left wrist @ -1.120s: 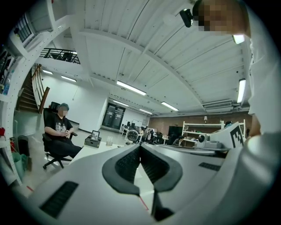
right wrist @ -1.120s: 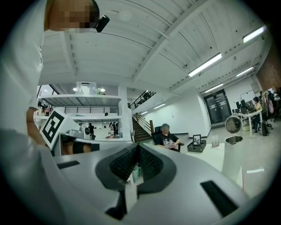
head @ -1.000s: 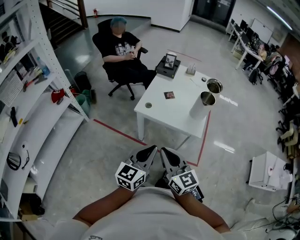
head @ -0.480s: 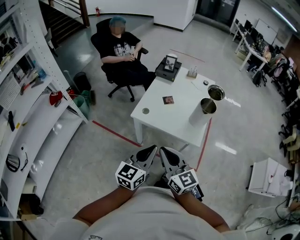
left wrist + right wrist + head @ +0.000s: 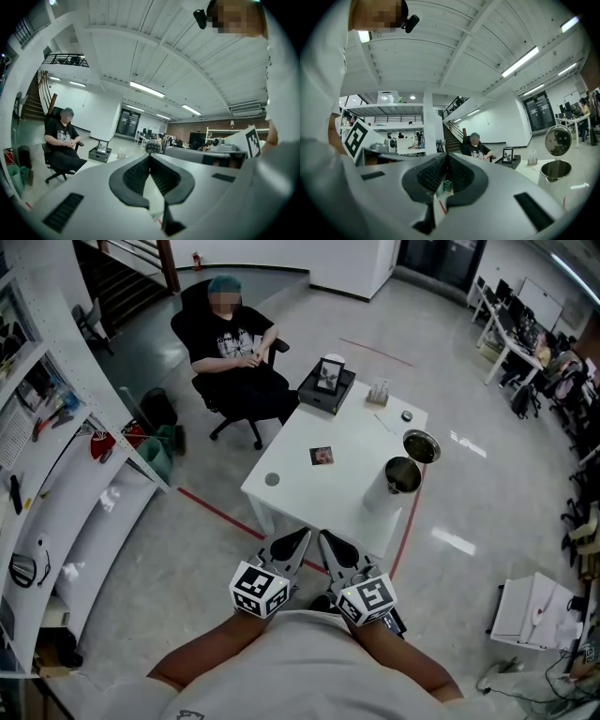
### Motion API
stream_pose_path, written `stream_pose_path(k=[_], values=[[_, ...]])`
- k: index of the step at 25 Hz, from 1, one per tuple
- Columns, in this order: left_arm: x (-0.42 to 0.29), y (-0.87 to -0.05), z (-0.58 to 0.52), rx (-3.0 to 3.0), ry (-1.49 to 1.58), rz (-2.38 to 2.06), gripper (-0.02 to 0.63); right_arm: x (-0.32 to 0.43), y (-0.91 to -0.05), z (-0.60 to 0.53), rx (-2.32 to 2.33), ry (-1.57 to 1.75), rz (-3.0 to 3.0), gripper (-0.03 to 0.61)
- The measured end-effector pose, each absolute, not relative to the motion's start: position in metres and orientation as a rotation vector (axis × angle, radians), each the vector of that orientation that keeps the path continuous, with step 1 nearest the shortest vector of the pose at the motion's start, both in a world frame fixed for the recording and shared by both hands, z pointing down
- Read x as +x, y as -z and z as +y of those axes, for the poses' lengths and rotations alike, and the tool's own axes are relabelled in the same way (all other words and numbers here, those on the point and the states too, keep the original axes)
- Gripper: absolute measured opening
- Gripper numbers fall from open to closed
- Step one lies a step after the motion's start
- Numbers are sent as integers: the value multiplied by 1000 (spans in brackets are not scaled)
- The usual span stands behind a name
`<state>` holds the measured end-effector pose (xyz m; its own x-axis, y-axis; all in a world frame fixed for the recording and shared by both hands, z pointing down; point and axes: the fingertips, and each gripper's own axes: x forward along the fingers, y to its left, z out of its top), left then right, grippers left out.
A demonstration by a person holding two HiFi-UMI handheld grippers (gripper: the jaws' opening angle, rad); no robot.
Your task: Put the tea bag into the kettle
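Head view: left gripper (image 5: 296,545) and right gripper (image 5: 331,545) are hanging close to the body, short of the table (image 5: 342,493), touching nothing. Kettle (image 5: 401,476) is standing near the table's right edge, lid (image 5: 422,445) tipped open. Tea bag (image 5: 322,456) is, I take it, the small dark square lying mid-table, well apart from the kettle.

Left gripper view: jaws are sitting closed together, nothing between them.

Right gripper view: same, pressed shut and empty, with the kettle showing ahead to the right.

Reading this as the approach, pick not yet started. Next move is calling for stepping up to the table, opening one gripper and coming down on the tea bag.
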<state>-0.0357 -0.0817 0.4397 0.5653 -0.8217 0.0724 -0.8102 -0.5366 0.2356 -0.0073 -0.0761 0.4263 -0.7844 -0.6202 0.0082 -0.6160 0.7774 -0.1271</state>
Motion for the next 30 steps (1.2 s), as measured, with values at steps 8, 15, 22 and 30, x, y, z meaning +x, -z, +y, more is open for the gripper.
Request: stream_pose_path(k=[8, 15, 22, 30], values=[[8, -447, -129, 2550, 50, -1358, 11, 39, -437, -132, -1036, 254, 2922, 11], [22, -459, -169, 2518, 38, -1322, 11, 54, -452, -164, -1066, 322, 2933, 11], [29, -475, -224, 2554, 14, -1209, 11, 66, -467, -213, -1211, 350, 2891, 11], [9, -479, -311, 2579, -14, -1129, 11, 56, -478, -288, -1358, 396, 2827, 11]])
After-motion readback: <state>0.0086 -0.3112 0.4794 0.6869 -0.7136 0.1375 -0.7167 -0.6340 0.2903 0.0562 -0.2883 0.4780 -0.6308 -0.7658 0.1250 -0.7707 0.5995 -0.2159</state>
